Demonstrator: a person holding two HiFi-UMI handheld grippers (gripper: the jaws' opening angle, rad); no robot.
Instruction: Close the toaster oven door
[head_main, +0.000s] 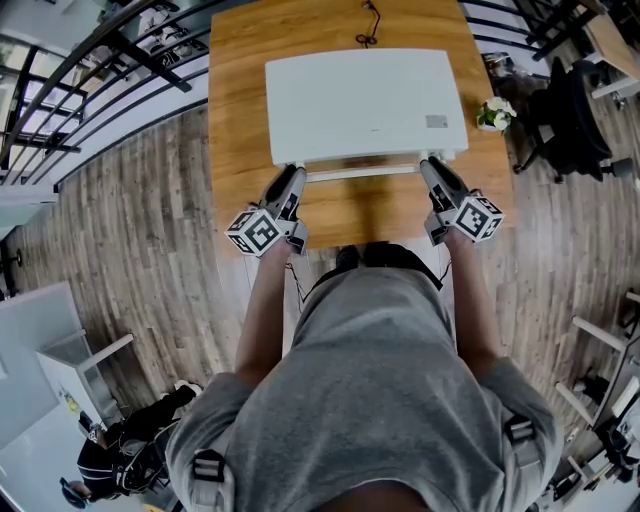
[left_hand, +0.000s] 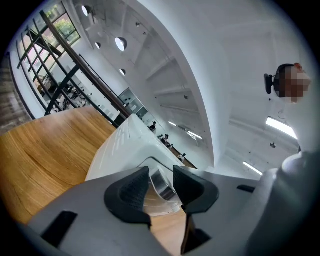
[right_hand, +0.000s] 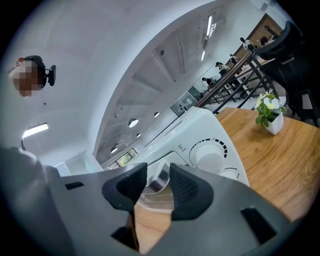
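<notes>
- While railings and plank floor fill the far left, the wooden table (head_main: 240, 90) carries the white toaster oven (head_main: 365, 105) near its middle, with the oven's front turned toward the person.
- A second person (head_main: 130, 455) crouches on the floor at the lower left, well apart from the table.
- The left gripper (head_main: 292, 175) reaches the left end of the oven's handle (head_main: 360, 172). Its dark pads (left_hand: 131, 192) stand spread, and the shiny bar runs across the gap between them without being clamped.
- The glass door (left_hand: 159, 205) stands up against the oven's front, and the handle lies just off the top front edge. It looks closed or very nearly so.
- A dark cable (head_main: 368, 25) lies on the table behind the oven.
- The right gripper (head_main: 430, 165) meets the handle's right end. Here the pads (right_hand: 186, 189) are narrower set and sit against the bar on both sides, pinching it.
- Just right of that gripper, the oven's round dials (right_hand: 210, 152) face outward.
- A small potted plant (head_main: 495, 113) with white flowers stands at the table's right edge, near the oven but not touching it.
- A black office chair (head_main: 575, 110) stands on the floor further right.
</notes>
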